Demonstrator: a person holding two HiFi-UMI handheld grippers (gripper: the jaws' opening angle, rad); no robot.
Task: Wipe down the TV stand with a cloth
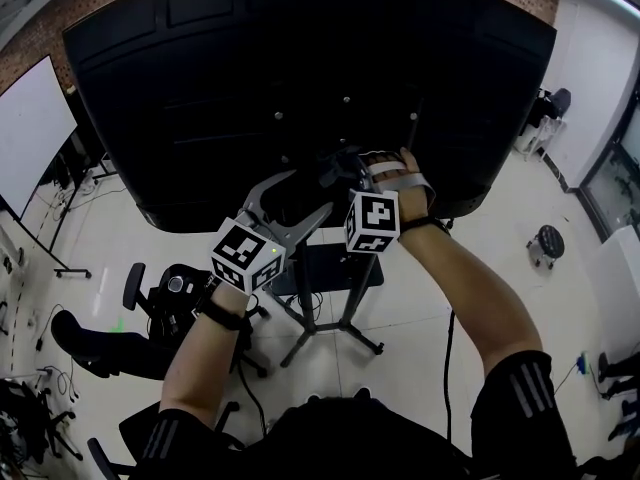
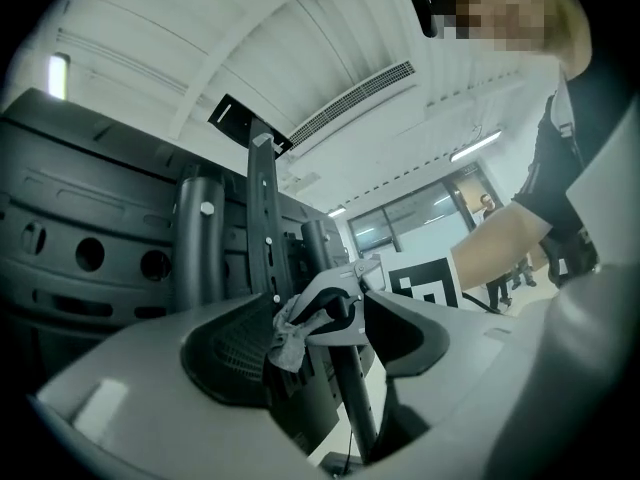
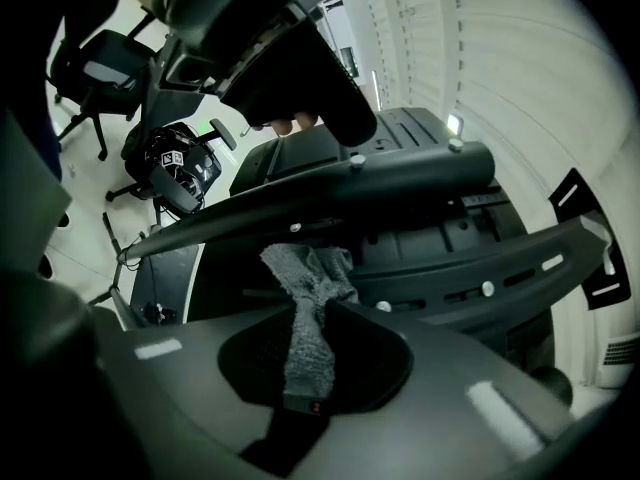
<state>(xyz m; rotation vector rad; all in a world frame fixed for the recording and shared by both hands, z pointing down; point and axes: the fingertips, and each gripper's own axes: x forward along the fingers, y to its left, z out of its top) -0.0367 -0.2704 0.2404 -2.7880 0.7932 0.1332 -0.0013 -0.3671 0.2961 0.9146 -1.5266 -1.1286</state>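
Wiping the upper bracket. The right claw (image 3: 308, 358) is clamped on the grey cloth (image 3: 303, 298), which bunches just below a crossbar of the TV stand (image 3: 330, 193). The left claw (image 2: 320, 348) gapes wide beside the stand's post, gripping nothing. Best technique is probably to press the cloth flat and stroke along the bar.

2 grippers are counted - 1 left gripper (image 2: 325, 340) and 1 right gripper (image 3: 305, 368) - and 2 marker cubes (image 1: 248, 255), 1 carried on each. 1 cloth (image 3: 305, 298) is seen. 1 TV (image 1: 200, 88) is borne on 1 TV stand (image 1: 350, 298). Beyond these, 1 whiteboard (image 1: 35, 128) and 1 stool (image 1: 548, 240) are counted.
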